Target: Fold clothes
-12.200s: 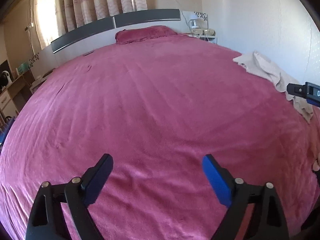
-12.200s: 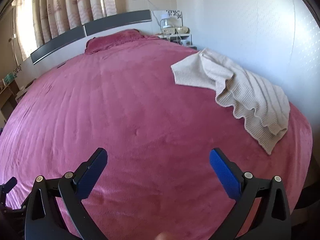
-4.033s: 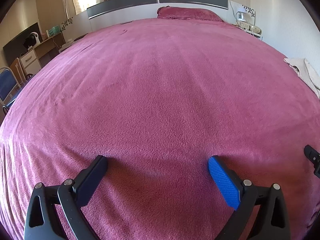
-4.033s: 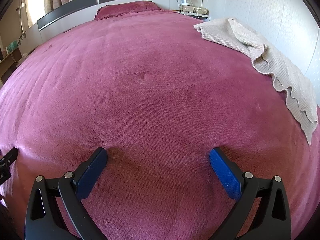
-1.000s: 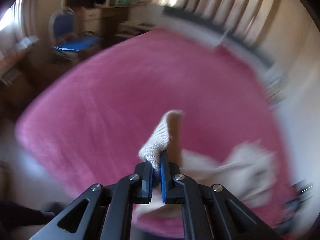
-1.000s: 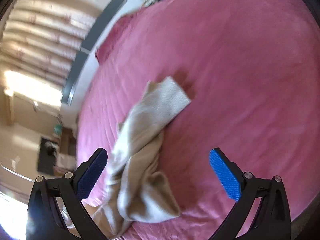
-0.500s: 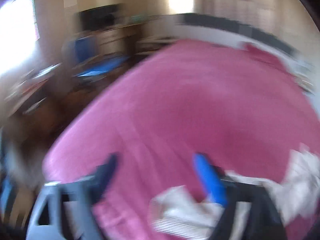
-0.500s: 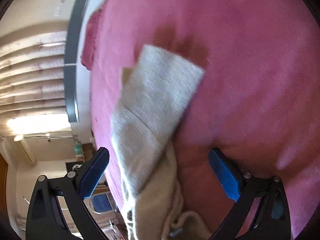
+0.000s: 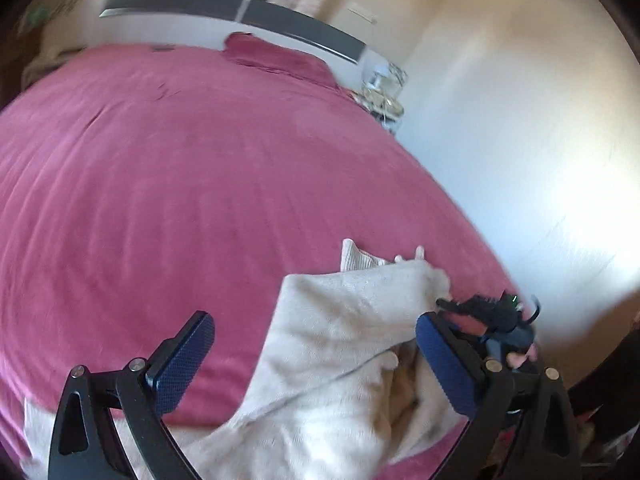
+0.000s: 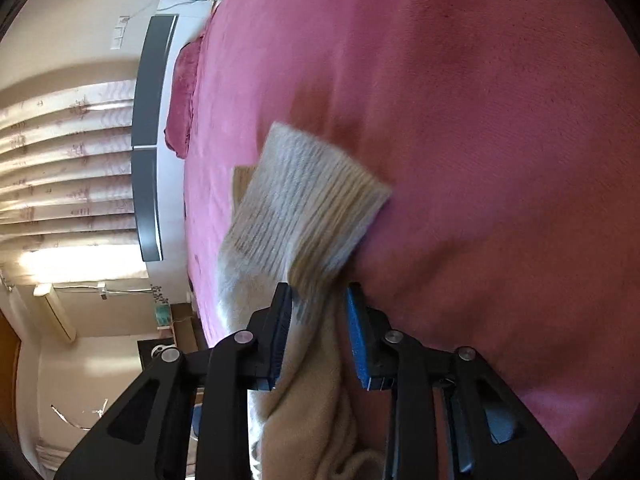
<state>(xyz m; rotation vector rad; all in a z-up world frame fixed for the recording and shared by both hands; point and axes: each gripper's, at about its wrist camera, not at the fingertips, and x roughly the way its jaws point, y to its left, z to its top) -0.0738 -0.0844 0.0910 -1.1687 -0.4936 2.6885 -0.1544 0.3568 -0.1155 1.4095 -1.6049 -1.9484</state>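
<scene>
Left wrist view: left gripper (image 9: 316,354) spread wide with nothing between its blue-padded fingers (image 9: 182,358), hovering over the near edge of a magenta plush bedspread (image 9: 192,184). Cream ribbed knit sweater (image 9: 344,332) bunched from 5 to 7 o'clock, partly draped across the gap, rising toward 3 o'clock into the second tool. Matching magenta pillow (image 9: 276,58) at 12 o'clock under a dark grey padded headboard (image 9: 224,2); cluttered nightstand (image 9: 382,92) at 1 o'clock, blurred.

Right wrist view, rolled sideways: right gripper (image 10: 320,330) pinched on the sweater just behind its ribbed cuff (image 10: 308,204), jaws nearly together around the bunched fabric. Cuff fanning toward 12 o'clock above the bedspread, remaining knit trailing toward 6 o'clock. Pale patterned curtains (image 10: 68,164) at 9 o'clock.
</scene>
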